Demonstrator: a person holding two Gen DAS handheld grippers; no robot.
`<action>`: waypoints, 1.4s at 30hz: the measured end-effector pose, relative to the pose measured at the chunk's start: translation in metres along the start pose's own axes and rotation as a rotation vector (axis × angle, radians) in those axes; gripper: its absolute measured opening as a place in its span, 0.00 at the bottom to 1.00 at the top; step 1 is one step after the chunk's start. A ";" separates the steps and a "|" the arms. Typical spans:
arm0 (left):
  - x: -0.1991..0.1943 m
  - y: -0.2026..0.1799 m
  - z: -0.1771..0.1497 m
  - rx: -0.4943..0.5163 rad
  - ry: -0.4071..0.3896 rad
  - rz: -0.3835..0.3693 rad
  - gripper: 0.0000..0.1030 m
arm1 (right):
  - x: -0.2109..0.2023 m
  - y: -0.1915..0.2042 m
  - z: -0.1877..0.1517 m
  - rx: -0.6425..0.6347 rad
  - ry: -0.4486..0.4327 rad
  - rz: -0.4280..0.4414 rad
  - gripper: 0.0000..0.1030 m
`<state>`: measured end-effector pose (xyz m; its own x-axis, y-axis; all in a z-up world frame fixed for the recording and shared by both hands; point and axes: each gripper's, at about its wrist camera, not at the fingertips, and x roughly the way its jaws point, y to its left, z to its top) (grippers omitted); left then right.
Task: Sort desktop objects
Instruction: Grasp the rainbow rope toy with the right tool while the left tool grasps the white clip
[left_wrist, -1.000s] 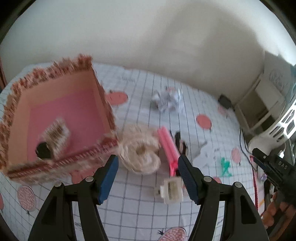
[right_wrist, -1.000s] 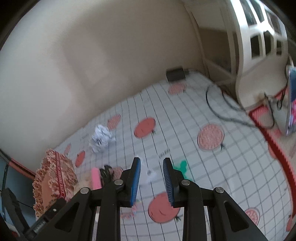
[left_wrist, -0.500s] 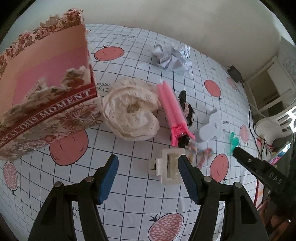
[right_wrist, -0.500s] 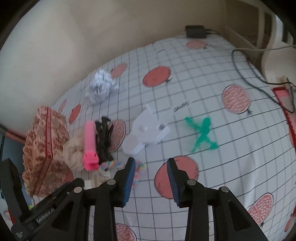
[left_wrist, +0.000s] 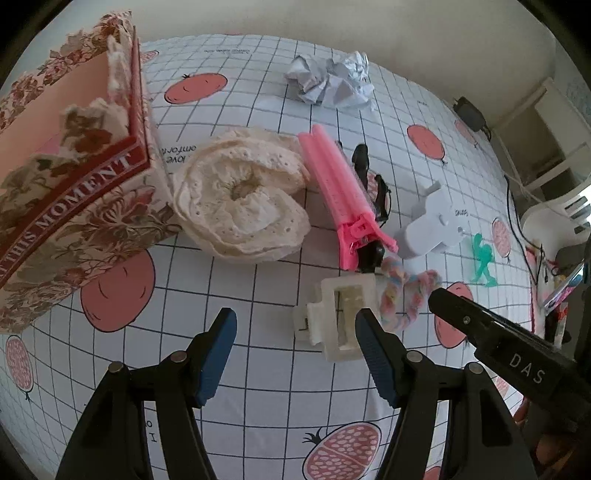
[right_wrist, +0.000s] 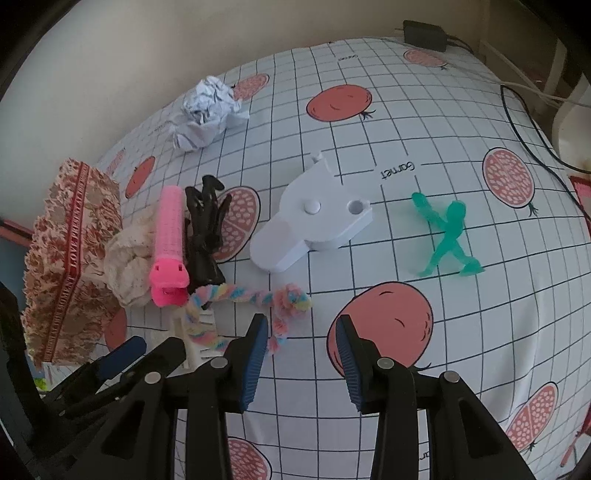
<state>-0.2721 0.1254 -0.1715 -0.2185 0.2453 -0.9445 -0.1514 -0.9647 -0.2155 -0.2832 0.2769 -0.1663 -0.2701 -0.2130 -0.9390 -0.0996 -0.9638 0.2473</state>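
A floral box (left_wrist: 62, 192) stands at the left, also in the right wrist view (right_wrist: 62, 266). Beside it lie a cream lace scrunchie (left_wrist: 240, 199), a pink clip (left_wrist: 340, 199), a black hair claw (left_wrist: 373, 184), a white plastic part (left_wrist: 428, 225), a cream hair claw (left_wrist: 338, 317), a pastel twisted rope (right_wrist: 251, 299) and a green figure (right_wrist: 447, 236). My left gripper (left_wrist: 295, 343) is open, its right finger beside the cream claw. My right gripper (right_wrist: 301, 350) is open and empty, just in front of the rope.
A crumpled paper ball (left_wrist: 332, 81) lies at the back, also in the right wrist view (right_wrist: 207, 110). A black adapter (right_wrist: 423, 31) and cables (right_wrist: 524, 122) sit at the far right edge. The cloth (right_wrist: 406, 110) has a grid and fruit print.
Both grippers have come down closer to the objects. The right gripper has opened wider. The left gripper has edged toward the cream hair claw.
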 end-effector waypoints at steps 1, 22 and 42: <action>0.002 0.000 -0.001 0.001 0.008 0.001 0.66 | 0.002 0.002 0.000 -0.006 0.006 -0.011 0.41; 0.014 -0.011 0.002 0.100 -0.019 0.096 0.49 | 0.020 0.025 -0.003 -0.126 -0.001 -0.161 0.33; 0.017 -0.017 0.002 0.097 -0.012 0.026 0.22 | 0.018 0.025 0.002 -0.091 -0.005 -0.078 0.14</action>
<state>-0.2755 0.1458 -0.1835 -0.2353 0.2219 -0.9463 -0.2384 -0.9570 -0.1652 -0.2920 0.2494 -0.1765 -0.2695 -0.1367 -0.9533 -0.0327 -0.9880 0.1510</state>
